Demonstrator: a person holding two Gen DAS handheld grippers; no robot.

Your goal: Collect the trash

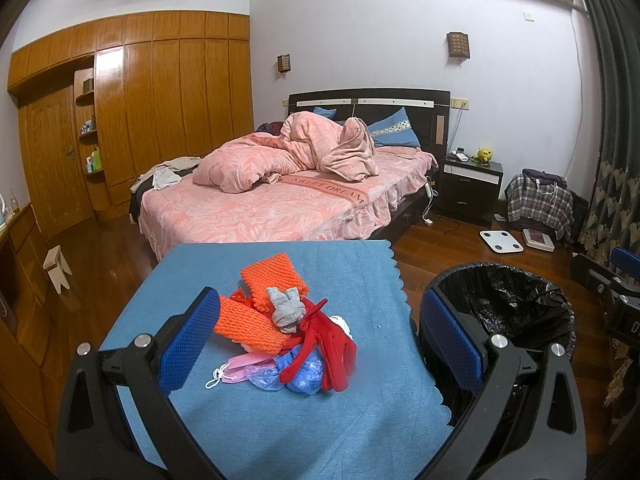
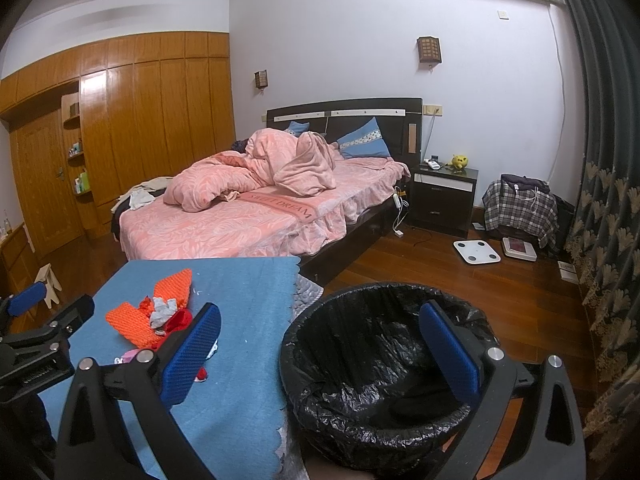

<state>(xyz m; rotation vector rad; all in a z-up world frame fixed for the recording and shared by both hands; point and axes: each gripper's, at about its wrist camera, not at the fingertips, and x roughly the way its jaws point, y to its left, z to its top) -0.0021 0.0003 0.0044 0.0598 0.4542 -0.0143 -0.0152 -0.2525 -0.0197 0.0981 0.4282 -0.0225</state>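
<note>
Trash pile [image 1: 288, 336] sits mid-bench on the blue cloth [image 1: 248, 432], framed by my wide-open, empty left tool [image 1: 316, 344]. Right view: my right tool [image 2: 320, 356], also spread and empty, straddles the black-lined bin [image 2: 360, 344] right of the bench.

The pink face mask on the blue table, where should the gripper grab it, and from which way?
Grab the pink face mask by its free front corner, near the white ear loop. That end sticks out flat on the blue cloth; the rest is tucked under the pile. The open left gripper should probably come down from the near left side.
</note>
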